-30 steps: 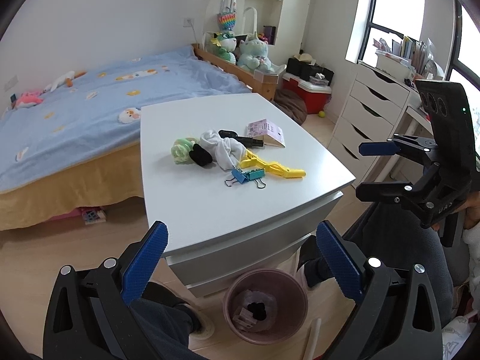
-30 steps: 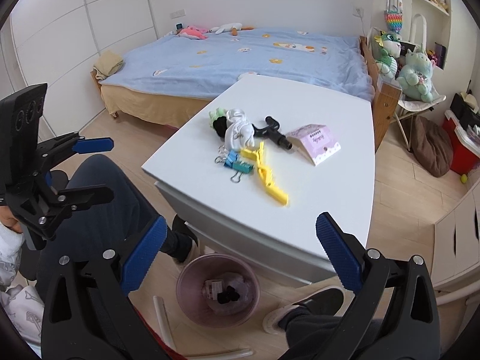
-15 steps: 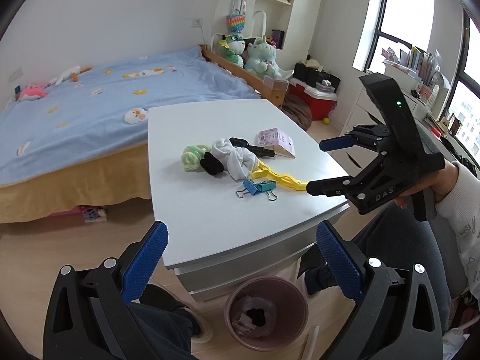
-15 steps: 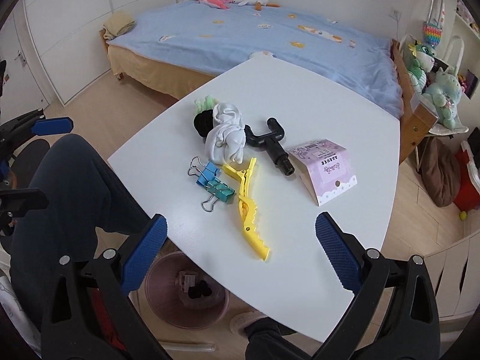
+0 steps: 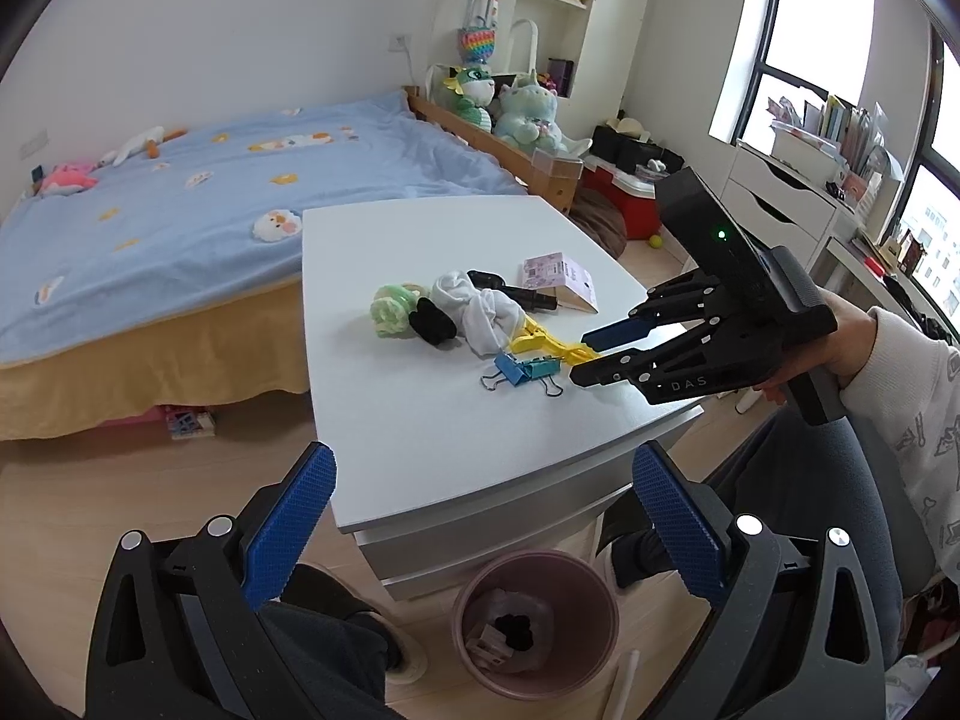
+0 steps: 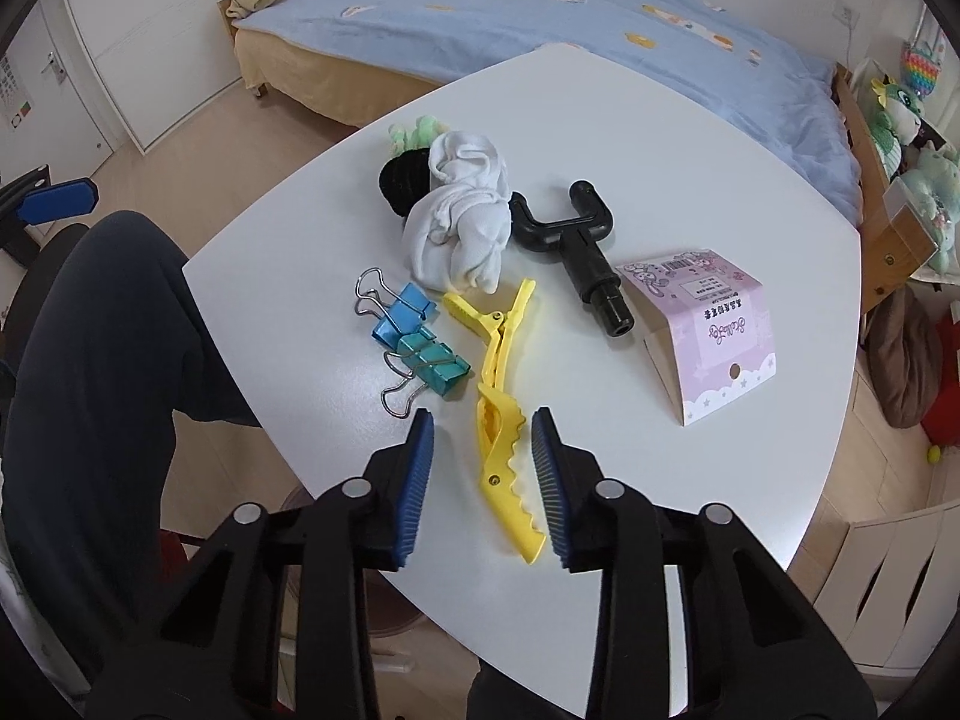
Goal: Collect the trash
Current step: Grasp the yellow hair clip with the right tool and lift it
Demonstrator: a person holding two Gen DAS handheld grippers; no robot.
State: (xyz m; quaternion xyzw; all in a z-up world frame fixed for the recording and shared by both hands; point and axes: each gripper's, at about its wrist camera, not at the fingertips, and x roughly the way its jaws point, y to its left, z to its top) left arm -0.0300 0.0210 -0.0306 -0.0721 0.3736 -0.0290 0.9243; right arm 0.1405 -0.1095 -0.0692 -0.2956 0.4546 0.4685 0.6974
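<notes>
Right wrist view: right gripper [image 6: 483,456] pitched down over near edge of white table [image 6: 690,138], jaws closing, about a third open. Yellow plastic hair clip w/ toothed jaws [image 6: 501,414] lies between the blue pads; gap shows on both sides, so no contact yet, nothing held.

Clip posn: flat on tabletop, long axis running away from gripper, toothed end nearest, lever end pointing to white crumpled cloth [image 6: 459,222]. Blue and teal metal binder clips [image 6: 417,345] just beside it on left, apart from it. Black Y-shaped plastic fitting [image 6: 576,246] and pink folded card packaging [image 6: 708,324] further right.

Handling (est.): clip is light, stiff, smooth plastic, prob. slippery under ribbed pads. Sprung, so squeezing lever end would open it. Best hold looks like across the toothed body near the rivet, where pads are now lined up. Low profile; pads need to sit close to tabletop or they may ride over it. Not fragile.

Left wrist view: left gripper [image 5: 480,516] hangs wide open, empty, off table edge, above pink round plastic bin [image 5: 534,618] on floor. Bin holds some scraps already. Same view confirms right fingers [image 5: 618,330] flanking clip's near end.
</notes>
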